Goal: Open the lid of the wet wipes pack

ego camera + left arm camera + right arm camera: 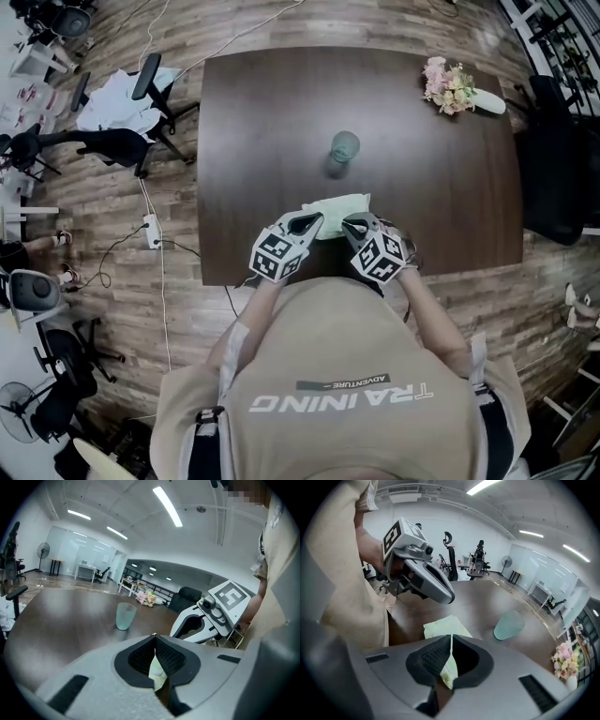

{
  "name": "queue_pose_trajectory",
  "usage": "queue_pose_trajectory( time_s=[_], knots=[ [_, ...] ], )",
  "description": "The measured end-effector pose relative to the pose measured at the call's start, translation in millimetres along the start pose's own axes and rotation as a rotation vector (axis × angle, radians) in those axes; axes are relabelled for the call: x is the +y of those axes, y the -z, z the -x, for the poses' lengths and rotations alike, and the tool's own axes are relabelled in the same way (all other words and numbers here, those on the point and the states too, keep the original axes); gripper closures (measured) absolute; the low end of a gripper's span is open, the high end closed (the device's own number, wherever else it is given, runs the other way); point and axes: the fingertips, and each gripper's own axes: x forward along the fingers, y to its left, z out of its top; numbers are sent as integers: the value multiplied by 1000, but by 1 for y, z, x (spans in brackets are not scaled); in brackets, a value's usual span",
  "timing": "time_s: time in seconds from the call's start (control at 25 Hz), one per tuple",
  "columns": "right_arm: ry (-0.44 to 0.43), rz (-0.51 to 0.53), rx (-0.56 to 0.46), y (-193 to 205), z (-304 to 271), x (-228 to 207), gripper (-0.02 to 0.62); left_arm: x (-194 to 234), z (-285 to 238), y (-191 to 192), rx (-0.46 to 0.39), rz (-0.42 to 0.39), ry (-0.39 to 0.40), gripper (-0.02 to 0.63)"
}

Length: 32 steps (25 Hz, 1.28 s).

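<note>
Person stands at the near edge of a dark wood tabletop (253, 131), one gripper in each hand, both held low over the near edge.

Wet wipes pack (339, 206): pale green, lying flat on the tabletop close to the near edge, roughly mid-width. Lid not distinguishable in any view.

Left gripper (310, 223): its tip is at the pack's left near corner. The left gripper view shows the fingers closed, with the tips meeting. The pale green of the pack shows through the slit behind the tips.

Right gripper (353, 225): its tip is at the pack's right near part. The right gripper view shows the fingers closed tip to tip in the same way. The pack shows green in the slit and runs on past the tips onto the tabletop. Whether either pair pinches the wrapper I cannot make out.

The two grippers angle in toward each other and are near but apart, with the pack between and under their tips. Each shows up in the other's view.

Other items: a translucent pale-green cup (344, 147) stands upright farther in, well apart from the pack. A bunch of pink flowers (446, 84) in a white vase (489, 101) lies at the far right corner. Office chairs (122, 145) stand on the plank floor to the left, with a power strip (150, 231) and cables beside the table.
</note>
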Motion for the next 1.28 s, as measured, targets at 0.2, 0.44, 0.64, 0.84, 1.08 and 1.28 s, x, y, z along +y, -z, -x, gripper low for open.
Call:
queue_pose_trajectory(
  time_s=[0.2, 0.44, 0.64, 0.84, 1.08, 1.28],
  knots=[
    [-41, 48, 21, 9, -16, -1, 580, 19, -3, 22, 57, 12, -59, 597],
    [-62, 66, 52, 19, -28, 5, 580, 24, -8, 47, 107, 5, -54, 597],
    [-51, 57, 84, 23, -30, 9, 580, 19, -16, 61, 133, -10, -23, 597],
    [-39, 55, 112, 29, -24, 17, 580, 25, -27, 81, 167, -16, -9, 597],
    [-14, 36, 132, 34, -15, 19, 580, 26, -33, 84, 171, -3, 22, 597],
    [-4, 58, 151, 35, -15, 19, 578, 24, -37, 86, 206, -71, 45, 597]
  ],
)
